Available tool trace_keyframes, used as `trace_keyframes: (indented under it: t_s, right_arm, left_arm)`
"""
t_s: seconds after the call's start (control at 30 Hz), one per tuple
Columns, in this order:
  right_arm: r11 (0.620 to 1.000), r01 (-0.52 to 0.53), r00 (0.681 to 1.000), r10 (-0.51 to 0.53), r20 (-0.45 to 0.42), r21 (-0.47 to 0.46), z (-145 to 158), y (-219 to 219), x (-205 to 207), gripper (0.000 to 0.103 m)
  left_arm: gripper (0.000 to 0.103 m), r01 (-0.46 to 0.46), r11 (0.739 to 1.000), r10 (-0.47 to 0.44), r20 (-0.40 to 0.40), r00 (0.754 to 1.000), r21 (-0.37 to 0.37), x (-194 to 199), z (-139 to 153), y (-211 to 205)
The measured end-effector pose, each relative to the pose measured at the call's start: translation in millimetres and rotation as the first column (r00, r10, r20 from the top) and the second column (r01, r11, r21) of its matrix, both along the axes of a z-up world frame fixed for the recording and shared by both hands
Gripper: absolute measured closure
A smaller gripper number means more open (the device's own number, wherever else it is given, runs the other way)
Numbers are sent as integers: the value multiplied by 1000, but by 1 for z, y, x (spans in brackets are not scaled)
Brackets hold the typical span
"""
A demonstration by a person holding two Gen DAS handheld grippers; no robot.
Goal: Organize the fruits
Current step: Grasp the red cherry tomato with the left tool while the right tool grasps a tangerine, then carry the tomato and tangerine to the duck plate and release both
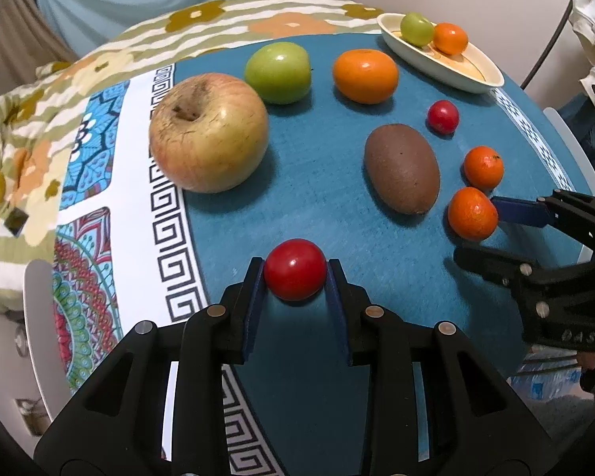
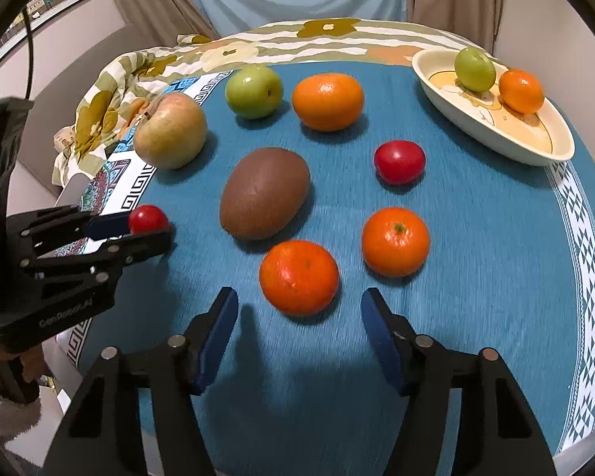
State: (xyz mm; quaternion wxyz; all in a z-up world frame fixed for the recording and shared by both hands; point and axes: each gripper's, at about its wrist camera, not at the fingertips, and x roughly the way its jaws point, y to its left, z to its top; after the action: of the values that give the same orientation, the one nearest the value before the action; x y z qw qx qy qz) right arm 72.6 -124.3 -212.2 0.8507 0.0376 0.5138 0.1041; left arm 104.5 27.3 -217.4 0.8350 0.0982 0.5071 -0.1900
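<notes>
Table cloth point(image 2: 476, 277): teal, spread under everything, patterned border along its edges.
Dish point(image 2: 551, 146): cream oval, set at the far right corner; a small green fruit point(image 2: 475, 68) and a small orange point(image 2: 521, 90) are held in it, side by side.
Big apple point(image 1: 208, 133): yellow-red, seated at the cloth's left edge, stem hollow up.
Kiwi point(image 2: 265, 192): brown, laid mid-cloth, tilted on its side.
Green apple point(image 1: 277, 72): placed at the back, just beside the large orange point(image 1: 365, 75).
Mandarins: one point(image 2: 299, 277) is found between the right claw's fingers, another point(image 2: 395, 241) near it on the right.
Far cherry tomato point(image 2: 399, 160): left alone, apart from the dish.
Near cherry tomato point(image 1: 295, 274): on the cloth, front left.
Left gripper point(image 1: 295, 273): clenched, blue pads pressed on both sides of the near cherry tomato.
Right gripper point(image 2: 299, 313): released, pads kept clear of the mandarin on both sides.
</notes>
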Motion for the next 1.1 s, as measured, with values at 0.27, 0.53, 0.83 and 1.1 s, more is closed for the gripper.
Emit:
trace_keyframes:
  t_s: [0.27, 0.53, 0.83, 1.1]
  right_arm:
    - [1000, 2, 1000, -2, 14, 10, 4, 2, 0, 67]
    - [1000, -18, 998, 18, 52, 7, 34, 6, -6, 67]
    - [999, 0, 993, -5, 118, 36, 87, -5, -12, 67]
    - [997, 70, 981, -73, 178, 24, 117, -47, -6, 67]
  left_arm:
    - [68, -41, 999, 41, 5, 999, -12, -8, 7, 11]
    - [68, -74, 996, 75, 28, 997, -47, -19, 35, 21]
    - [68, -65, 994, 75, 110, 991, -94, -27, 86, 17]
    - [68, -53, 990, 75, 175, 982, -130, -18, 126, -8]
